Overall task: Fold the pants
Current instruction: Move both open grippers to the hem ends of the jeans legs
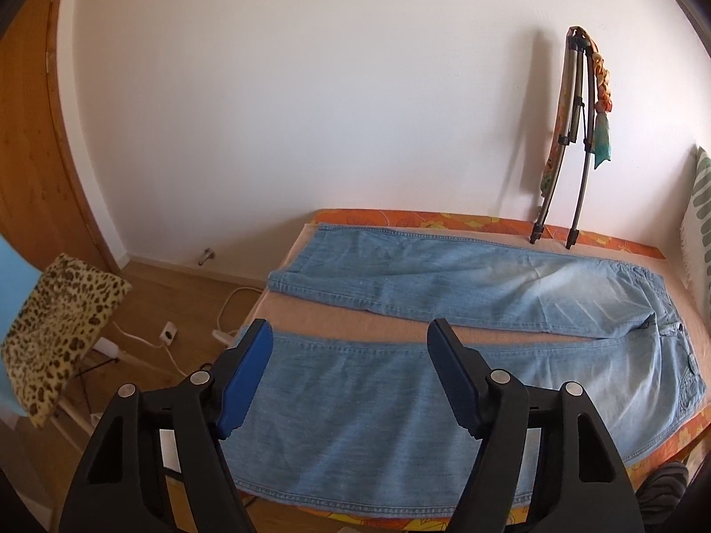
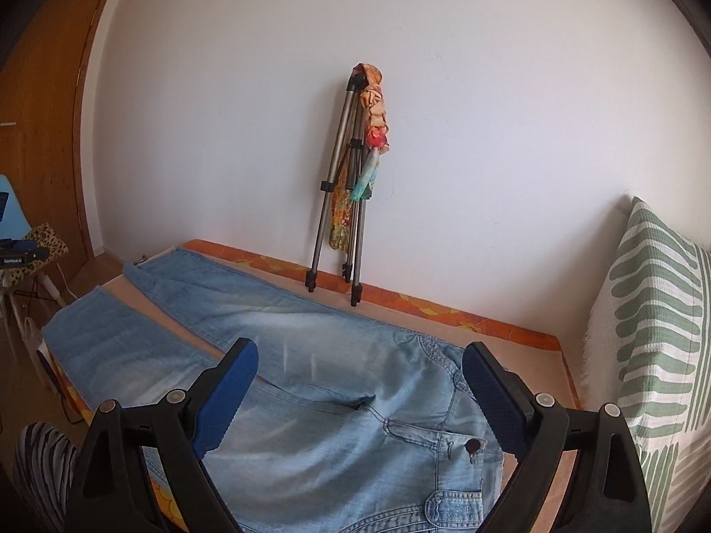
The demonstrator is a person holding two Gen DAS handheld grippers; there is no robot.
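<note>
Light blue denim pants [image 1: 444, 284] lie flat and unfolded on the bed [image 1: 391, 320], legs spread apart toward the left, waist at the right. My left gripper [image 1: 351, 333] is open and empty, hovering above the near leg [image 1: 355, 399] close to its hem. In the right wrist view the pants [image 2: 311, 399] show with the waistband and button [image 2: 472, 446] nearest. My right gripper [image 2: 360, 353] is open and empty above the crotch and waist area.
A folded tripod [image 2: 342, 204] with a colourful scarf leans on the wall at the bed's far edge, also in the left wrist view [image 1: 573, 142]. A green-striped pillow [image 2: 653, 333] stands at the right. A leopard-print chair [image 1: 57, 328] and cables [image 1: 169, 333] are on the floor left.
</note>
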